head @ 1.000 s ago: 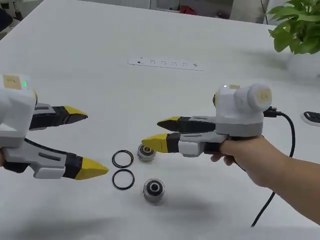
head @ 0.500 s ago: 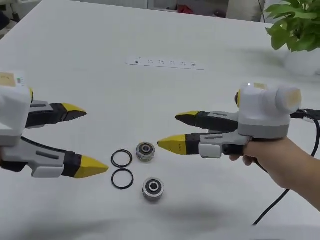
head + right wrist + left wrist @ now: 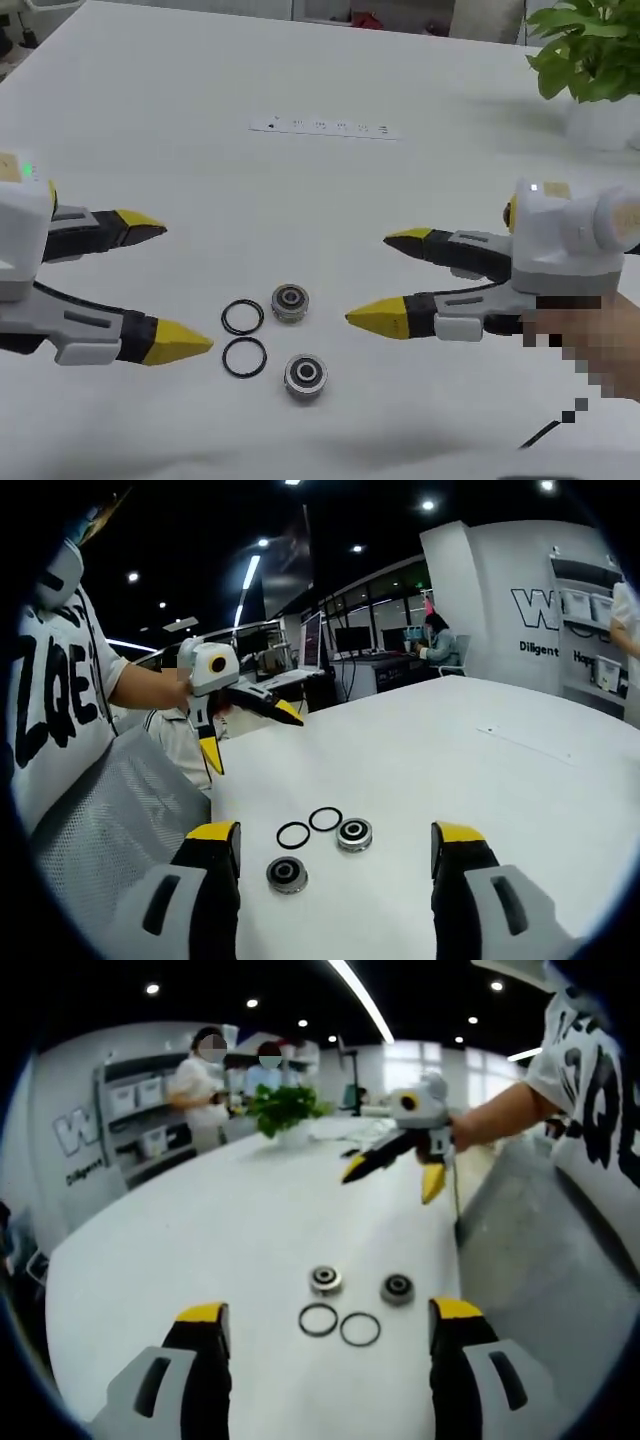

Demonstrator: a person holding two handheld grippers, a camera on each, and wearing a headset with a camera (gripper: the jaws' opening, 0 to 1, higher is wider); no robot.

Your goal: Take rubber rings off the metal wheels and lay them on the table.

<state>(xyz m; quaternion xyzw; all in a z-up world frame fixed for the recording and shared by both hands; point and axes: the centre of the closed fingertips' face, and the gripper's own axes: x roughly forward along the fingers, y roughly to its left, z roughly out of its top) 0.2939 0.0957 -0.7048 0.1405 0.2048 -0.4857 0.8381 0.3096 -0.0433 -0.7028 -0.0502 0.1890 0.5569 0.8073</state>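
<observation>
Rings first, in the head view: two black rubber rings (image 3: 243, 317) lie flat on the white table (image 3: 200, 120) toward its near edge, one just behind the other. The two metal wheels (image 3: 290, 301) sit just beside them on the right, one by each ring. Both wheels look bare, so I judge the stripping done and little left to do. The left gripper (image 3: 175, 285) hovers to the left of the rings, jaws spread wide and holding nothing. The right gripper (image 3: 370, 278) faces it from beyond the wheels, equally open and empty. A power strip (image 3: 325, 127) lies toward the far edge and a potted plant (image 3: 585, 50) stands at the far right corner, both well apart from the work.

In the left gripper view, its own parted jaws frame the rings and wheels ahead. The right gripper hangs beyond them, jaws apart. People stand by shelves past the table's end.

In the right gripper view, its own open jaws frame the same four pieces, with the left gripper beyond. Nothing blocks either approach.
</observation>
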